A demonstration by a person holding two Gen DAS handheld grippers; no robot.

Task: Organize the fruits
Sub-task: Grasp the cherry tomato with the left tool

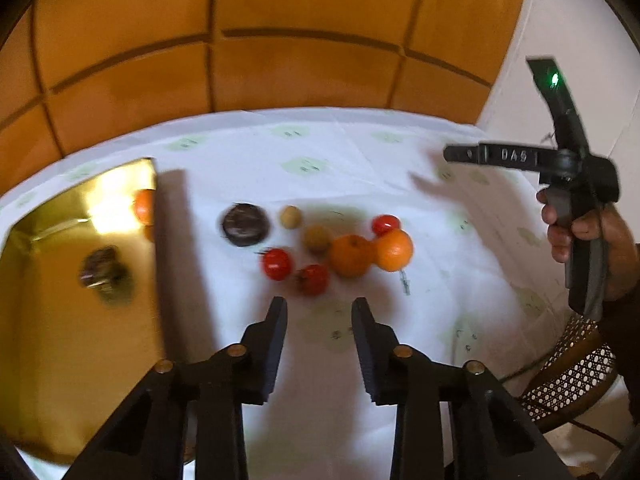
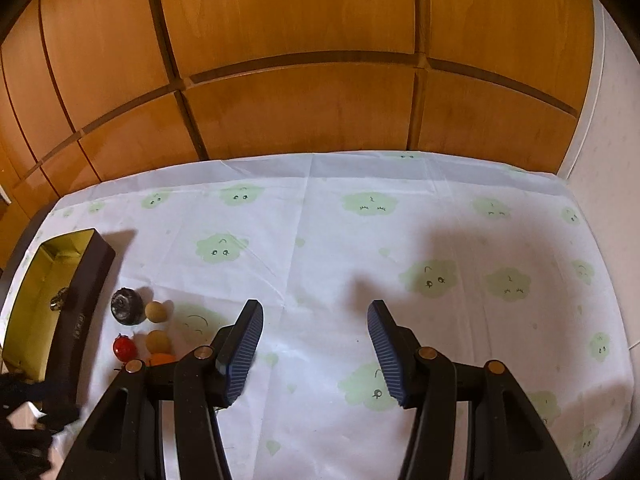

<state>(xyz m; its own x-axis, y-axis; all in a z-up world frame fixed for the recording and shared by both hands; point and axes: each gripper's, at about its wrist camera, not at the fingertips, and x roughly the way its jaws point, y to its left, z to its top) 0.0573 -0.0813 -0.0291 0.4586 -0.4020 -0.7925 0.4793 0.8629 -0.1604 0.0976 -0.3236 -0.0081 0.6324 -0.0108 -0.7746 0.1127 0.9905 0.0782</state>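
My empty left gripper [image 1: 319, 306], jaws apart, hovers just short of small red tomatoes [image 1: 312, 279] beside the gold-lined box [image 1: 80, 332]; next I judge closing on one; right gripper [image 2: 315, 314] idles open.

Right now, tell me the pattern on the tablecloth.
White tablecloth printed with pale green cloud shapes bearing small drawn faces; clearest in the right wrist view.
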